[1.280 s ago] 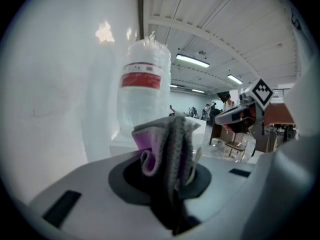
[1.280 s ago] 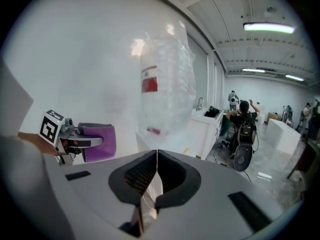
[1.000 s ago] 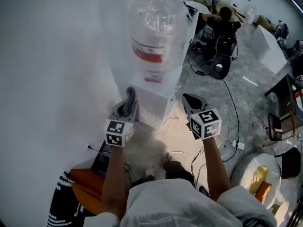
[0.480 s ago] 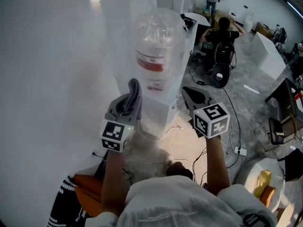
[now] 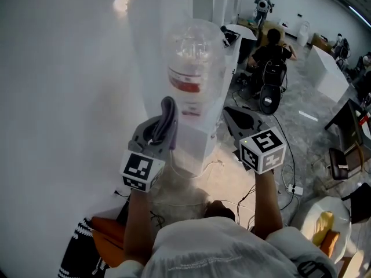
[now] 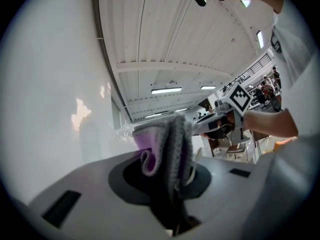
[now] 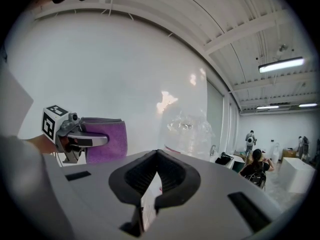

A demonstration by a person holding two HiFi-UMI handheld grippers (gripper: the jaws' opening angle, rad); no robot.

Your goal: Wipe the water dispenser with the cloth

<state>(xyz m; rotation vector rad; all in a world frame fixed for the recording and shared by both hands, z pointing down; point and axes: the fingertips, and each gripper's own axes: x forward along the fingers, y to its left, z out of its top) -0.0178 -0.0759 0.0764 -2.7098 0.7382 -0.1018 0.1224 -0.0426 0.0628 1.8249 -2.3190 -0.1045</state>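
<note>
The white water dispenser [image 5: 196,139] stands against the wall, with a clear bottle [image 5: 195,57] bearing a red label on top. My left gripper [image 5: 165,120] is shut on a folded purple-grey cloth [image 5: 169,116], held up beside the dispenser's left top edge; I cannot tell if the cloth touches it. Up close, the cloth [image 6: 169,146] stands upright between the jaws. My right gripper [image 5: 236,118] hangs shut and empty just right of the dispenser. From the right gripper view, the bottle [image 7: 187,131] is straight ahead and the cloth [image 7: 105,140] is at the left.
A plain white wall [image 5: 69,97] fills the left. Cables [image 5: 287,155] trail over the floor to the right of the dispenser. A seated person [image 5: 272,48] and desks are farther back. A round white table [image 5: 310,213] is at lower right, an orange object [image 5: 107,236] at lower left.
Both grippers have risen a little beside the dispenser. The left one has carried the cloth up towards the base of the bottle. The right stays shut.
</note>
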